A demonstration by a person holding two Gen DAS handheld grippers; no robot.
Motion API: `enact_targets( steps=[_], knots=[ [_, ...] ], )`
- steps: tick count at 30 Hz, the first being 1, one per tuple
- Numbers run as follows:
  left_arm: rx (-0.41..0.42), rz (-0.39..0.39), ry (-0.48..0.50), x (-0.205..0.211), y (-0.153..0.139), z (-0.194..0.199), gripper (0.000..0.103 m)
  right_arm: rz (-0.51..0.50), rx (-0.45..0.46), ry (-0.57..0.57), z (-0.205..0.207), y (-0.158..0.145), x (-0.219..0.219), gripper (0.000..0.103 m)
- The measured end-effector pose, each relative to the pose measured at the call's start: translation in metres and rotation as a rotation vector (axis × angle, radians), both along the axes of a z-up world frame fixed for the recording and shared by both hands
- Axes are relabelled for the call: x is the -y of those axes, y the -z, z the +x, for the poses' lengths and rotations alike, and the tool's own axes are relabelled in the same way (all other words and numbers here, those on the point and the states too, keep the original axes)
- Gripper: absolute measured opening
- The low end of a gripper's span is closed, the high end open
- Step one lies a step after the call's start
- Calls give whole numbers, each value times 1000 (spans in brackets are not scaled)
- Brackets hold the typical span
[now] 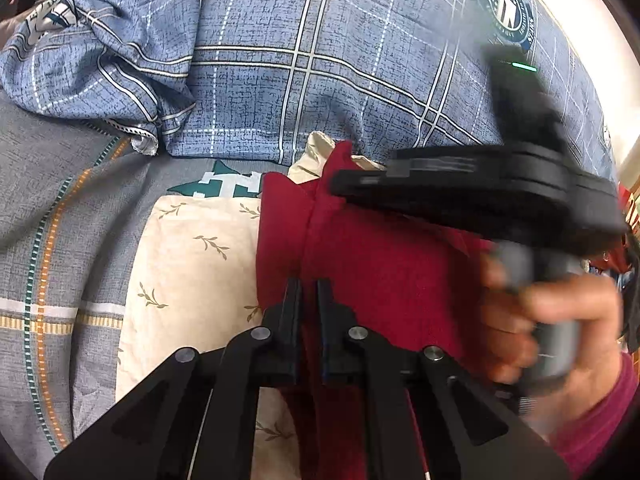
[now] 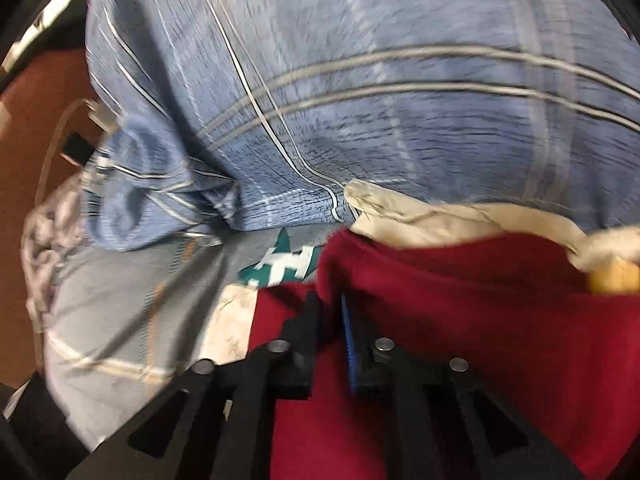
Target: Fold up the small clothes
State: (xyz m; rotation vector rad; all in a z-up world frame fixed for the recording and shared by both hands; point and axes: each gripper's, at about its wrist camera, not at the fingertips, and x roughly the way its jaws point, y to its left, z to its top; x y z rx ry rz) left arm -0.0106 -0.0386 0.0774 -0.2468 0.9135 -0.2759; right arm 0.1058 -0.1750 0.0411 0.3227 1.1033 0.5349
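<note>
L gripper (image 1: 309,286) pinched shut on red garment (image 1: 384,264); R gripper (image 2: 332,300) part-open, cloth between, grip unclear. Risk: R side slips, fold skews.

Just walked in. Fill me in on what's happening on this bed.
A person is folding a dark red garment that lies on a cream leaf-print cloth on the bed, beside a blue plaid quilt. The left gripper is shut on a ridge of the red fabric. The right gripper, blurred, has its jaws a little apart at the garment's far edge, fabric between them.
</note>
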Motion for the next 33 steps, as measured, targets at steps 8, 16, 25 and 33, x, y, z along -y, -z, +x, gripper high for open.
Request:
enact_targets(
  steps=[8,16,25,33],
  knots=[
    [-1,1,-72,-5,1,-8,51,-319,248,258,-75,-60,149,77],
    [11,56,-73,6,12,-9,54,-435,41,361,-44,-1,237,10],
    [14,85,-69,11,14,-7,64,-483,69,410,-35,8,253,7],
    [15,90,-73,10,15,-9,64,-371,156,405,-87,-47,248,39]
  ],
)
